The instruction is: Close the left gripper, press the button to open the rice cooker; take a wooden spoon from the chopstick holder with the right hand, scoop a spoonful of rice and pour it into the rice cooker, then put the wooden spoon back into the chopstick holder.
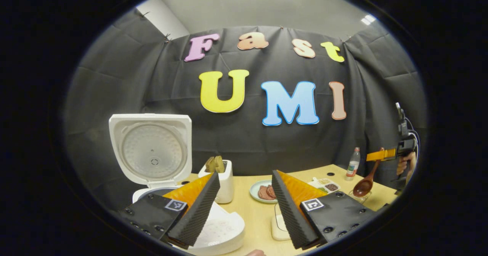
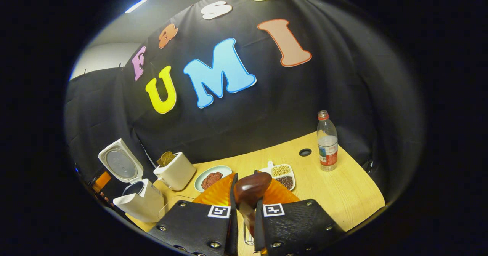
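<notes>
The right gripper (image 2: 244, 210) is clamped on the wooden spoon (image 2: 251, 189), both fingers pressing the handle so the bowl of the spoon stands up just ahead of the fingertips; the left gripper view shows the same spoon hanging bowl-down from that gripper above the right edge of the desk (image 2: 343, 195), over what looks like a wire holder, too small to tell for sure. Held by the handle end, the spoon keeps its bowl free for scooping, and no rice can be made out in it, so I judge the scoop is not yet done. The left gripper (image 1: 244, 202) hangs low over the left front of the desk with its fingers spread apart, holding nothing. Just beyond it, at the left edge, the rice cooker (image 2: 139, 200) stands with its lid (image 1: 150, 147) swung upright, so the button step looks finished and the pot is ready to receive rice. Farther back along the desk sit a toaster (image 1: 225, 185) with bread in its slots, a plate (image 2: 212, 174) with dark patties, and a divided dish (image 2: 284, 176) of beans and grains, likely the source for the scoop. A water bottle (image 2: 328, 141) stands near the back right corner, well apart from the cooker.
</notes>
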Demonstrator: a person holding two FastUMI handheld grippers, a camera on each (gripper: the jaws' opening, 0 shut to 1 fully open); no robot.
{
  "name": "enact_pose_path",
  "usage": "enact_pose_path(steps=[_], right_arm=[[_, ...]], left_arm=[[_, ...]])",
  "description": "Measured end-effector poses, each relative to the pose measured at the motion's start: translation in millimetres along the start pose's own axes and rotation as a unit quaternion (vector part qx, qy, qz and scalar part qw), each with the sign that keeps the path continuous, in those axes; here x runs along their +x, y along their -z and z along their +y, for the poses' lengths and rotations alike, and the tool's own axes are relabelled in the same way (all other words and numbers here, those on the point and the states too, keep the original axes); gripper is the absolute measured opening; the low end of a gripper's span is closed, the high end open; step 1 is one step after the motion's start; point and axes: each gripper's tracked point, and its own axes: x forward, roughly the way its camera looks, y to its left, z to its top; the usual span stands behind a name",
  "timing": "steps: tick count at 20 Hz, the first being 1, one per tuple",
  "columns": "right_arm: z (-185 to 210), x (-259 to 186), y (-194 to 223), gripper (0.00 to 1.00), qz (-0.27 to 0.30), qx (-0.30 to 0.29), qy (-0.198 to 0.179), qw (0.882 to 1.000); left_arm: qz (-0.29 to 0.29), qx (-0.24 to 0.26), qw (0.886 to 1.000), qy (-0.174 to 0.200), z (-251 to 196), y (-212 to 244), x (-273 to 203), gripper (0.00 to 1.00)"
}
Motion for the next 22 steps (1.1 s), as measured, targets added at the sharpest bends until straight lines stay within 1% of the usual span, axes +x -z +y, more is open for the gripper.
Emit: enact_pose_path(steps=[5, 9, 11, 15, 19, 22], right_arm=[[57, 2, -28, 0.17, -0.024, -0.018, -0.037, 0.999], [116, 15, -22, 0.17, -0.018, -0.030, -0.079, 0.996], [138, 27, -5, 0.17, -0.005, -0.040, -0.094, 0.995], [169, 56, 47, 0.17, 0.046, -0.044, -0.109, 0.992], [181, 80, 87, 0.17, 0.072, -0.069, -0.088, 0.991], [189, 93, 116, 0.17, 0.090, -0.088, -0.074, 0.989]], left_arm=[[-0.001, 0.001, 1.000, 0.002, 3, -3, -1, 0.94], [-0.001, 0.003, 1.000, 0.007, 1, -1, -3, 0.94], [-0.002, 0.004, 1.000, 0.010, 0, -1, -5, 0.94], [-0.006, 0.018, 1.000, 0.007, 4, -2, -7, 0.94], [-0.001, 0.023, 1.000, 0.009, 8, 3, -9, 0.94], [0.000, 0.016, 1.000, 0.009, 15, 8, -10, 0.94]])
